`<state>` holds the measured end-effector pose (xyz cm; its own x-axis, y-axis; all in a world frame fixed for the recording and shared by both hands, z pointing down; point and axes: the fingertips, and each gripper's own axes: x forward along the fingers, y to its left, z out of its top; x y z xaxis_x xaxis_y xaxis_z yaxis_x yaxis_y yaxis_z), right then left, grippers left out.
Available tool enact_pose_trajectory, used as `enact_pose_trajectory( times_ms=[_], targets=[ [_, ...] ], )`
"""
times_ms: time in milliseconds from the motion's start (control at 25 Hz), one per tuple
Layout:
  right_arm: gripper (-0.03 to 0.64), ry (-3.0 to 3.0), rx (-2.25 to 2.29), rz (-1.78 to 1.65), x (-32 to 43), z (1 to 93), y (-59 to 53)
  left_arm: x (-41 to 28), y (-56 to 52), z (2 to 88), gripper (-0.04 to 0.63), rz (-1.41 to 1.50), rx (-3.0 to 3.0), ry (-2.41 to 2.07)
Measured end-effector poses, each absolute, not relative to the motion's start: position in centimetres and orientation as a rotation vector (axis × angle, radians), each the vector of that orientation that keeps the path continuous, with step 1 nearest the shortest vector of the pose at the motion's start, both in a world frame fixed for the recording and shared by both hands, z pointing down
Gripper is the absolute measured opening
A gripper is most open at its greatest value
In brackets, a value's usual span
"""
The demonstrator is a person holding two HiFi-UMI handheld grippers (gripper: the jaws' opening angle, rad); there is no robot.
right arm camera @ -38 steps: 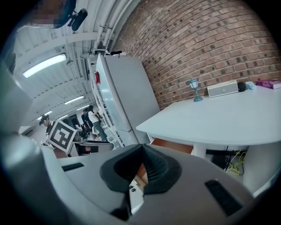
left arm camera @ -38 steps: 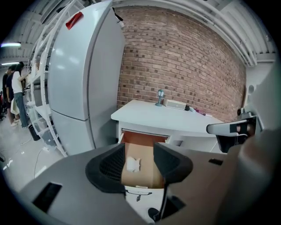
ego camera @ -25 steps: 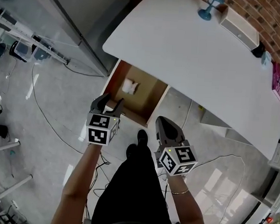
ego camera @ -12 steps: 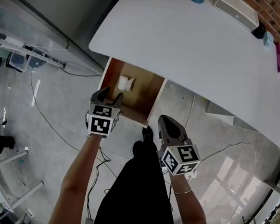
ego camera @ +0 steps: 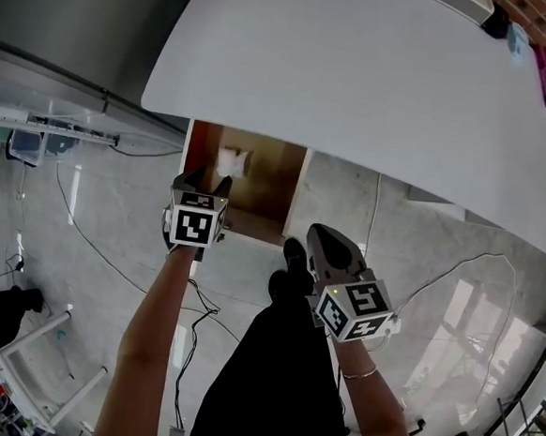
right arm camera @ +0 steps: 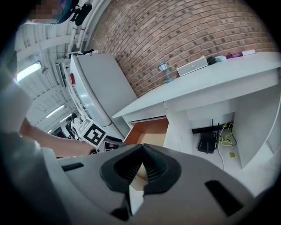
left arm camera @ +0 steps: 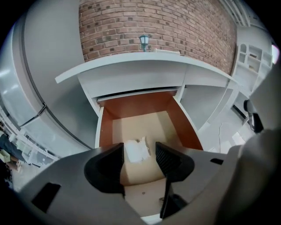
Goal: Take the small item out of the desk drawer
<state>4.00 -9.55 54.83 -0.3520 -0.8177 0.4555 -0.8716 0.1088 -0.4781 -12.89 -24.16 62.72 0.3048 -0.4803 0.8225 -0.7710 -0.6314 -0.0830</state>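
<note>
Left gripper (ego camera: 205, 181) (left arm camera: 139, 156) is hovering over the open drawer (ego camera: 289, 190) (left arm camera: 105, 127).
I'm seeing its jaws wide, just opening further and gripping nothing. The white wad (ego camera: 232, 161) (left arm camera: 137, 150) is lying left of middle on the drawer floor, beyond the fingertips (left arm camera: 169, 160), untouched. Right gripper (ego camera: 330, 240) (right arm camera: 141, 165) is hanging closed, empty.

Rear of drawer (ego camera: 271, 184) concealed under desk (ego camera: 360, 69)
</note>
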Motion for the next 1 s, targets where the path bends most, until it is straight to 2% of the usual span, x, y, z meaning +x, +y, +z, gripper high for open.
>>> enact_pose_trajectory(
  times_ms=[1000],
  targets=[
    [0.006, -2.196, 1.785, 1.215, 5.7, 59.6, -9.8, -12.1, -28.2, 72.7, 0.247, 1.527, 2.038, -0.993]
  ],
)
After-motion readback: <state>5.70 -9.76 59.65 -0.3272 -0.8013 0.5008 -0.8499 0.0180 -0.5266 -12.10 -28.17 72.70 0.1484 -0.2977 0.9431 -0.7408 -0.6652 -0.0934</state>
